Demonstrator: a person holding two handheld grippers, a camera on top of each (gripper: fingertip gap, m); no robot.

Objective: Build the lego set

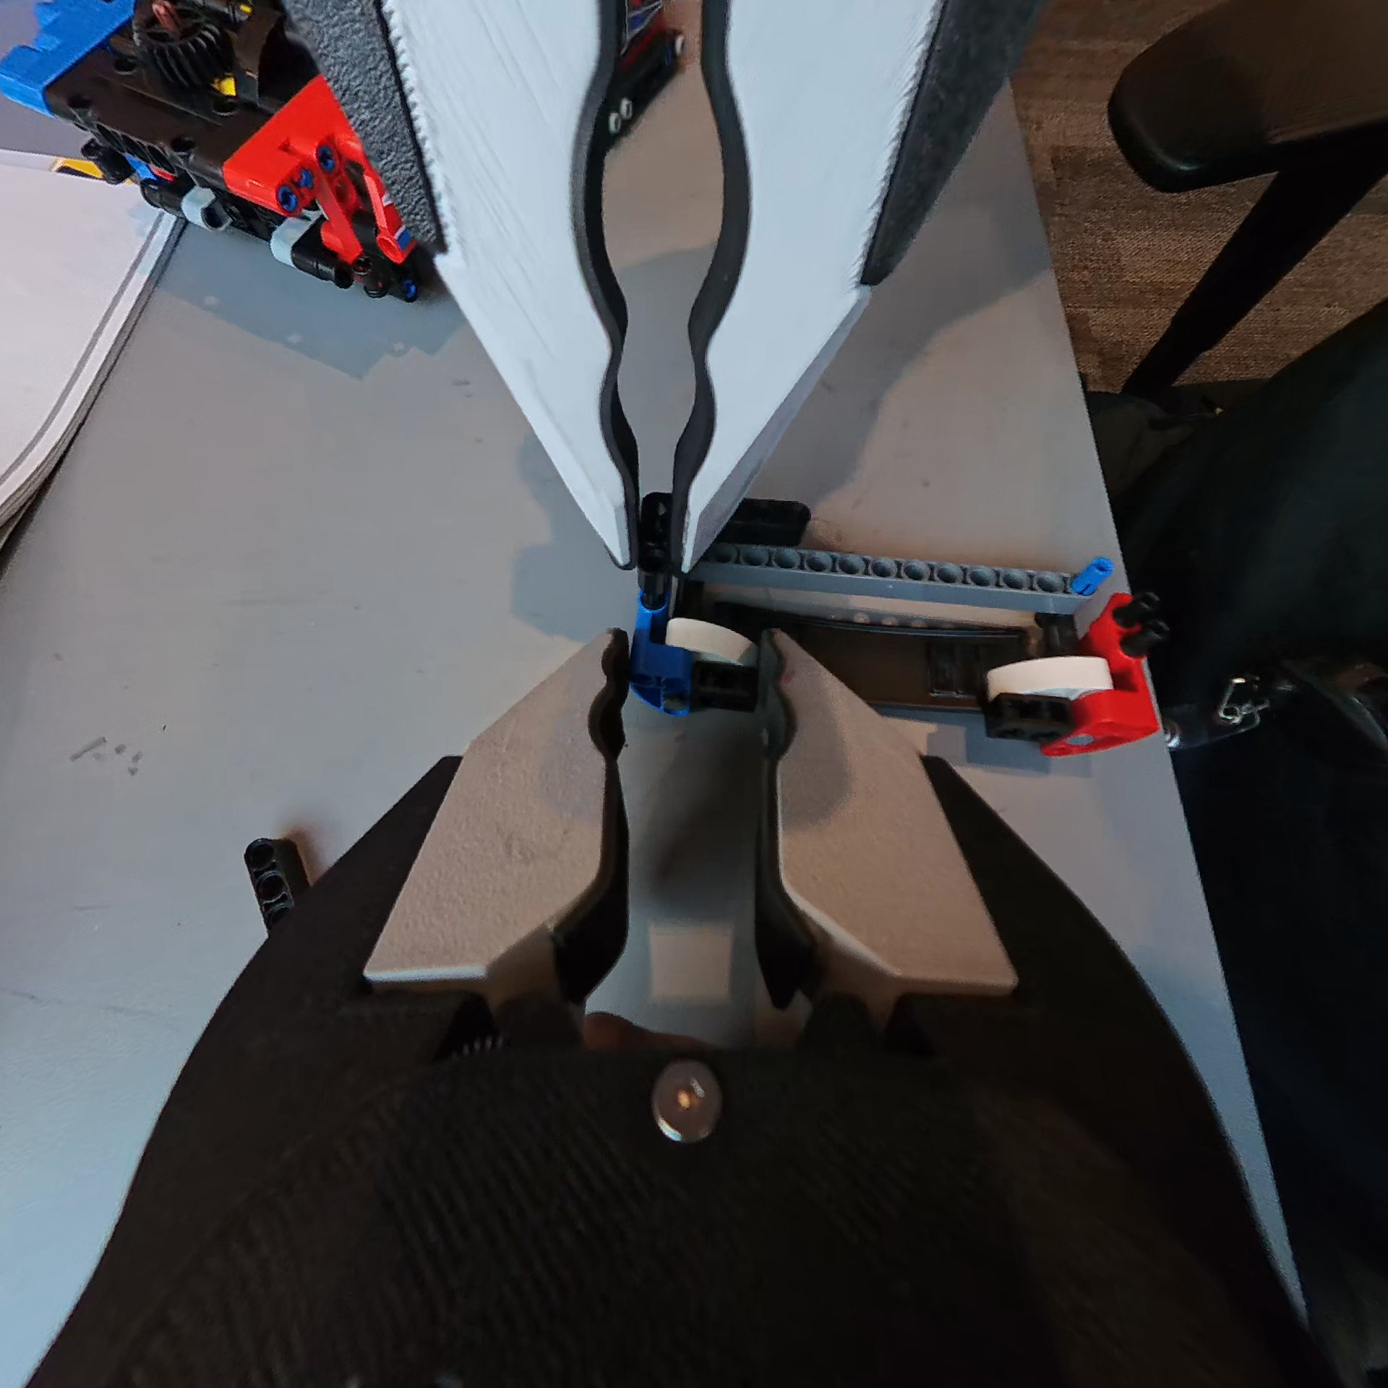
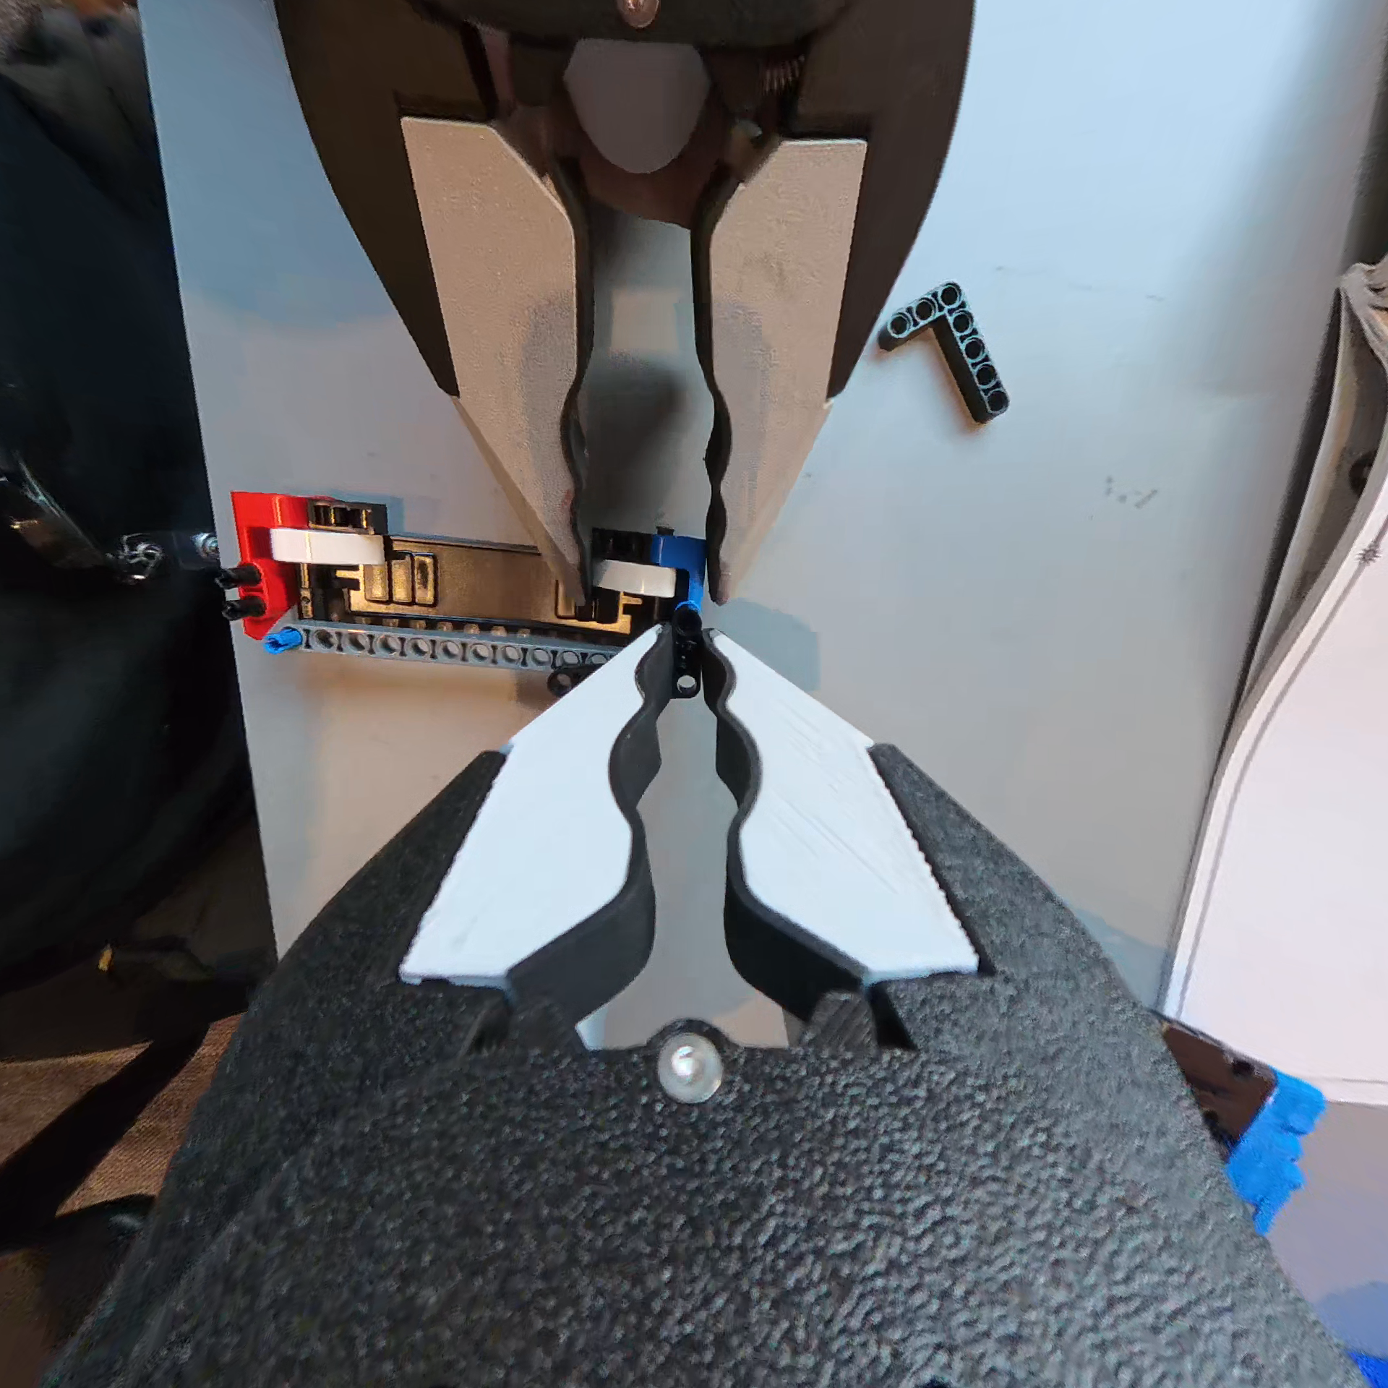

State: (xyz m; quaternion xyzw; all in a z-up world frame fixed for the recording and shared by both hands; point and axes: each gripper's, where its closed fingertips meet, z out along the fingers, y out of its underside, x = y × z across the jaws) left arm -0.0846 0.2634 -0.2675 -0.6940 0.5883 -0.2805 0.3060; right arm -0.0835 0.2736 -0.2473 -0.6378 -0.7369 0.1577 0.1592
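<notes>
pinching a small black connector piece [image 2: 685,661] at its very tips, the right gripper [image 2: 685,652] has its white fingers pressed onto that piece and nothing else, and it's lined up nose to nose with the left gripper [image 1: 691,676] across the blue end of the frame assembly [image 1: 886,646]. left gripper's grey fingers are spread, straddling the blue corner block [image 1: 661,668] and the white disc [image 1: 710,638] beside it, bracing but, by my read, not clamped. here's the relation that matters: the black piece's long axis runs along the right gripper's own pointing line, aimed at the blue pin [image 2: 695,593] sticking out of that corner, and crosswise to the long grey holed beam [image 2: 451,650] lying along the table [image 1: 300,526] edge. the piece touches or nearly touches the pin; can't tell if it's seated. the right gripper is the one to push, straight ahead. a loose black l-shaped beam [image 2: 954,345] waits well apart
</notes>
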